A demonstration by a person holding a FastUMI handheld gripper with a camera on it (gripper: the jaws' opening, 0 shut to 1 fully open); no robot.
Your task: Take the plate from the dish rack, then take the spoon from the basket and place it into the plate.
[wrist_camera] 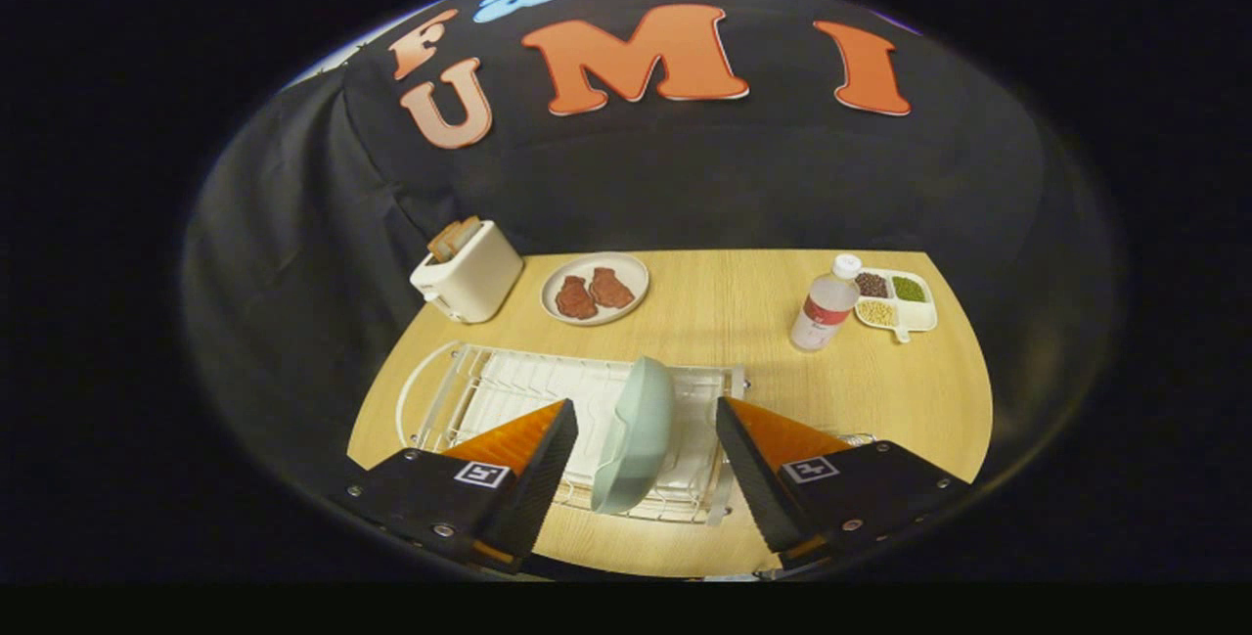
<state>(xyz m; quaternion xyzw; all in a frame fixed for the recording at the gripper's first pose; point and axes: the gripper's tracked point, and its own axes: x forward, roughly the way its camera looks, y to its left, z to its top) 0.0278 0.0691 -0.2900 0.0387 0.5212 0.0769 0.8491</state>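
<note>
Nearest the camera, the gripper has its two fingers spread wide, and neither of them touches anything. Between them stands the plate, pale green and deep like a shallow bowl, set on edge in the dish rack with its hollow side turned toward the left finger. Its lower rim sits at the rack's near edge, and there is a clear gap between it and each finger.

White wire makes up the dish rack, which lies on a white drip tray and stretches from the plate out past the left finger, its slots bare apart from that one plate. Under it is the round wooden table.

Beyond the rack, toward the back of the table on the left, stands a cream toaster with slices of bread in its slots. Just beside it, to the right, lies a pale round dish with two brownish-red pieces of food on it. Well apart, at the back right, a clear plastic bottle with a white cap and a red label stands upright, next to a white divided tray that holds dark, green and yellowish beans in separate compartments.
</note>
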